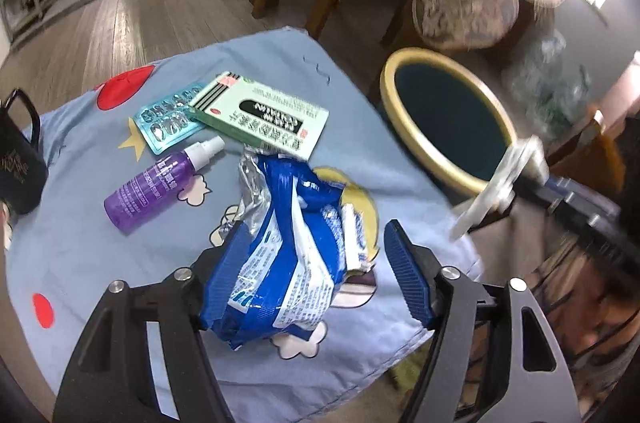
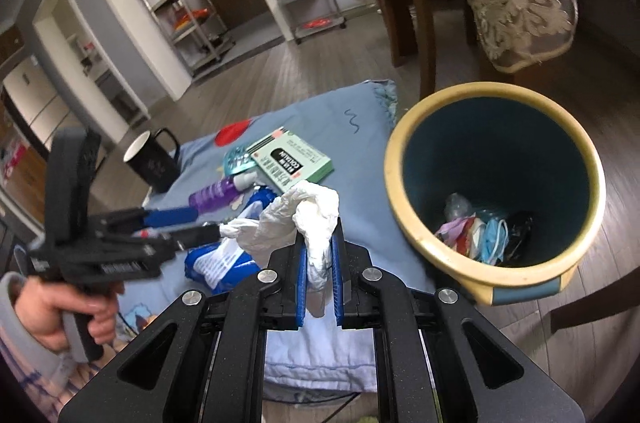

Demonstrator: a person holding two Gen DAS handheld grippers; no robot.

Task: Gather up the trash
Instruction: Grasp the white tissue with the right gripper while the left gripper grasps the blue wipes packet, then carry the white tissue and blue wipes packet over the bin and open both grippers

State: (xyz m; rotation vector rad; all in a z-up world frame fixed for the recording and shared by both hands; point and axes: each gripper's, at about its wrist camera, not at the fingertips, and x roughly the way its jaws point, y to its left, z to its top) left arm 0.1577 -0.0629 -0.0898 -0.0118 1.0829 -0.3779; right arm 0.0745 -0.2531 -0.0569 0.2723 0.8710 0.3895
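The left gripper (image 1: 316, 271) stands spread around the crumpled blue wrapper (image 1: 280, 263) on the worktop (image 1: 80, 243) — left of the bin (image 2: 496, 191). The right gripper (image 2: 320, 283) pinches a white glove (image 2: 304, 219), just left of the bin's rim.

The mug (image 1: 18, 159) is cut off by the left edge of the left wrist view. The right gripper (image 1: 486, 191) and the plastic heap (image 1: 548, 91) behind it are smeared by motion blur. The box (image 1: 260, 113) covers part of the pill strip (image 1: 168, 121). The print on the blue wrapper (image 1: 280, 255) is too small to read. In the bin (image 2: 496, 287), the trash (image 2: 480, 231) is too jumbled to sort out.
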